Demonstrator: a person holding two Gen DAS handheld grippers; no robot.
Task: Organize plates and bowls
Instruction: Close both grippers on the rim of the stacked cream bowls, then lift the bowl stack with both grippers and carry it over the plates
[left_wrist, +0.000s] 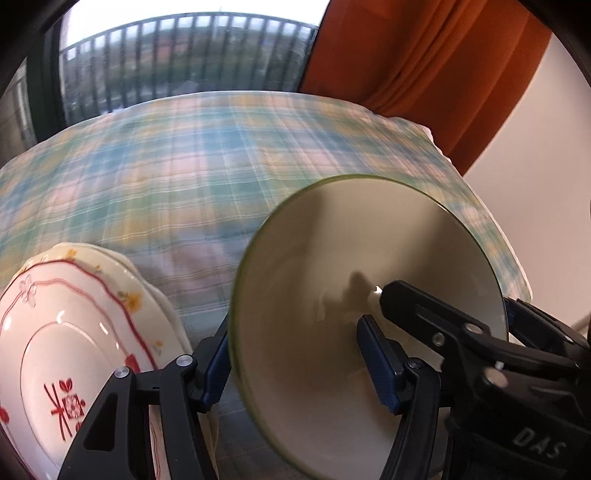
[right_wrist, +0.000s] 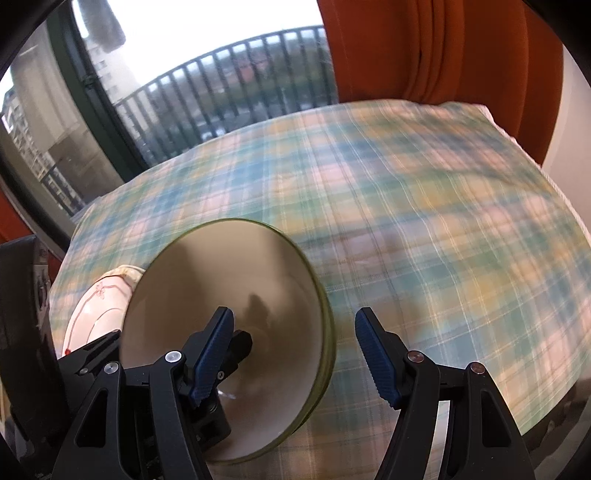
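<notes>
Cream bowl (left_wrist: 332, 266), green-rimmed, tilted on checked desk (left_wrist: 184, 166); rim straddled by open jaws of left gripper (left_wrist: 299, 363) and right gripper (right_wrist: 297, 356).

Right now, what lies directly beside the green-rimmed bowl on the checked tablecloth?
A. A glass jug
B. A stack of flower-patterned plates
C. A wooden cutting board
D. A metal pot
B: the left wrist view shows a stack of plates with red lines and flowers just left of the bowl on the tablecloth; no jug, board or pot appears.
</notes>
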